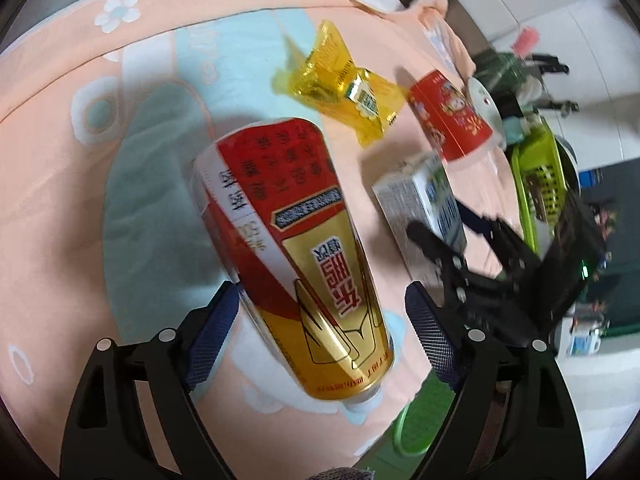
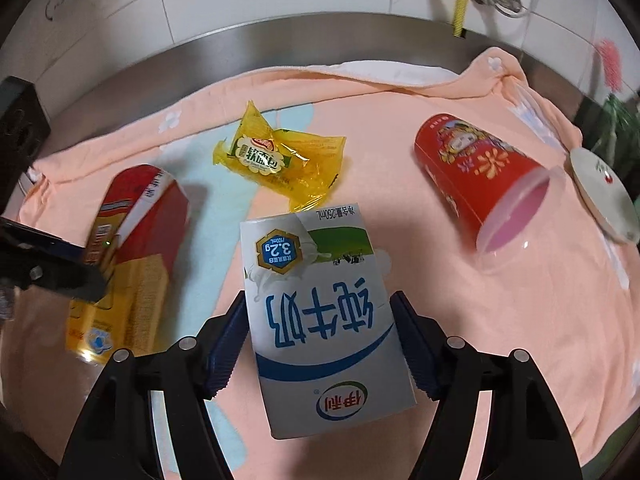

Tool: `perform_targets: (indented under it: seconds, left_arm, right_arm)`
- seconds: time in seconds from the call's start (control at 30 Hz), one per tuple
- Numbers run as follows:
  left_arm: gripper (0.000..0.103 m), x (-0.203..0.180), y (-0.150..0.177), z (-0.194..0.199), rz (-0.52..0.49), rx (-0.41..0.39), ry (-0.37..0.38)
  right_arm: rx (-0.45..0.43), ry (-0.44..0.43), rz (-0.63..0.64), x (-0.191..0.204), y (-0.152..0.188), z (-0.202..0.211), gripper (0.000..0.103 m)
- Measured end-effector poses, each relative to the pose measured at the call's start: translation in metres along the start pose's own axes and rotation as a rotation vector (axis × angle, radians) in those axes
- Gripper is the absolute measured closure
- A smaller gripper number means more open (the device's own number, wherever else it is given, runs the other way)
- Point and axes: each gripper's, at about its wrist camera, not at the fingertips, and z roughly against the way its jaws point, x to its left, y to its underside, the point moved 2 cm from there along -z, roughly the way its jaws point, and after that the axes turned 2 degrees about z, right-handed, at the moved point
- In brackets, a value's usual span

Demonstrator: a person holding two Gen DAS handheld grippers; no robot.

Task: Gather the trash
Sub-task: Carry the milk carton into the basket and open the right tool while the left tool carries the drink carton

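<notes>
1. Left gripper [image 1: 320, 312]: jaws apart around red-and-gold can [image 1: 296, 248]; left pad touching or nearly touching the can wall, right pad standing off. Not clamped. Can lying on peach towel [image 1: 60, 168].
2. Right gripper [image 2: 318, 336]: pads at both sides of milk carton [image 2: 320, 320]; contact apparent, firm clamping cannot be confirmed. Carton flat on the towel.
3. Progress, judged: early. Nothing seen binned; four items on the towel: can, carton, yellow wrapper [image 2: 280, 160], red cup [image 2: 480, 184] tipped on its side. Green basket [image 1: 540, 180] beyond the towel edge, possibly the receptacle.
4. Legible writing: carton "纯牛奶", "伊利", "3.2g", "250mL"; wrapper "软面包". Can lettering Chinese, inverted, not reliably read.
</notes>
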Motion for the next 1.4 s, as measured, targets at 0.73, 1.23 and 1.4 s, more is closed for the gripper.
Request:
perform_targets:
  seconds: [0.73, 1.23, 1.4]
  left_arm:
    - [0.029, -0.021, 0.027, 0.0, -0.063, -0.065, 0.003]
    - [0.03, -0.109, 0.103, -0.008, -0.292, 0.07, 0.148]
    - [0.03, -0.133, 0.122, -0.016, -0.355, 0.105, 0.15]
  right_arm:
    - [-0.189, 0.101, -0.335, -0.014, 0.14, 0.158, 0.036]
    - [0.12, 0.241, -0.604, -0.039, 0.309, 0.117, 0.035]
    - [0.157, 0.213, -0.632, -0.04, 0.325, 0.103, 0.035]
